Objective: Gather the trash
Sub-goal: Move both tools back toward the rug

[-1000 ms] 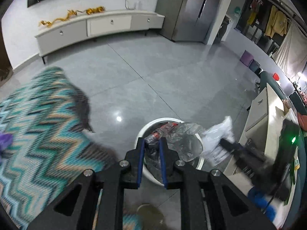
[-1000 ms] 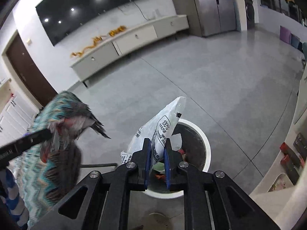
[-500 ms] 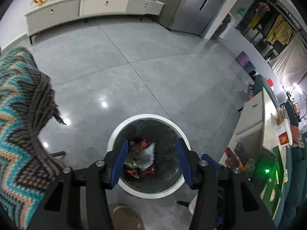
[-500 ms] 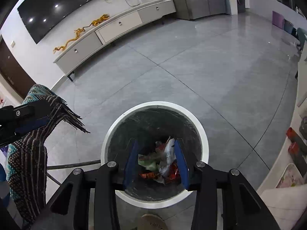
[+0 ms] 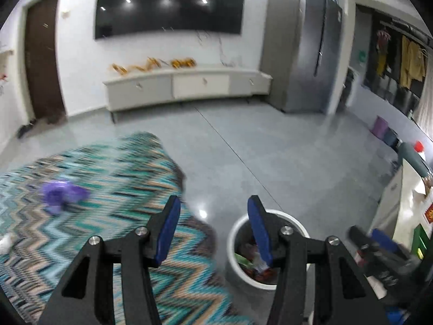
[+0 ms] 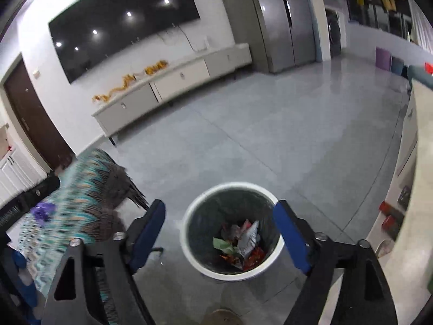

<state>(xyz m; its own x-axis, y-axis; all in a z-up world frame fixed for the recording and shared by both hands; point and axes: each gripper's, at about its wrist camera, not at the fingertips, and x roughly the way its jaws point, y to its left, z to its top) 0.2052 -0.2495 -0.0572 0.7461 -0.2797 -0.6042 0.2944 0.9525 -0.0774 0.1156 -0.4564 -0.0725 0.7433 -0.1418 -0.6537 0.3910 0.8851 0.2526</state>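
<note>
- Left gripper (image 5: 213, 233): jaws spread wide, nothing between the blue pads (image 5: 167, 230). It sits above the edge of the zigzag rug (image 5: 113, 189), with the bin just to its right.
- Right gripper (image 6: 219, 241): jaws spread wide, holding nothing. The blue pads (image 6: 291, 241) frame the bin's mouth from either side, seen from above.
- Trash bin (image 6: 193, 246): round, white rim, dark liner, upright on the grey floor (image 6: 270, 135). In the left wrist view the bin (image 5: 235, 233) shows partly behind the right-hand finger.
- Trash in the bin (image 6: 240, 243): a heap of crumpled wrappers at the bottom, with red, white and green pieces; individual items are hard to tell apart. The same heap (image 5: 249, 262) shows in the left view.
- Purple crumpled item (image 5: 63, 195): lies on the rug, well left of the bin, blurred. Also seen small in the right wrist view (image 6: 42, 212).
- White scrap (image 5: 5, 242): at the far left edge of the rug, too blurred to identify.
- Rug: teal, tan and dark zigzag pattern, with a fringed end (image 6: 130, 189) near the bin.
- Right gripper's body (image 5: 379, 246) shows blurred at the right edge of the left view, beside the bin.
- Far side: low white cabinet (image 5: 189, 86) against the wall, with yellow-orange objects (image 5: 154, 63) on top and a large dark screen (image 5: 167, 4) above.
- Grey tall cabinet (image 5: 300, 48) to the right, brown door (image 5: 44, 57) to the left.
</note>
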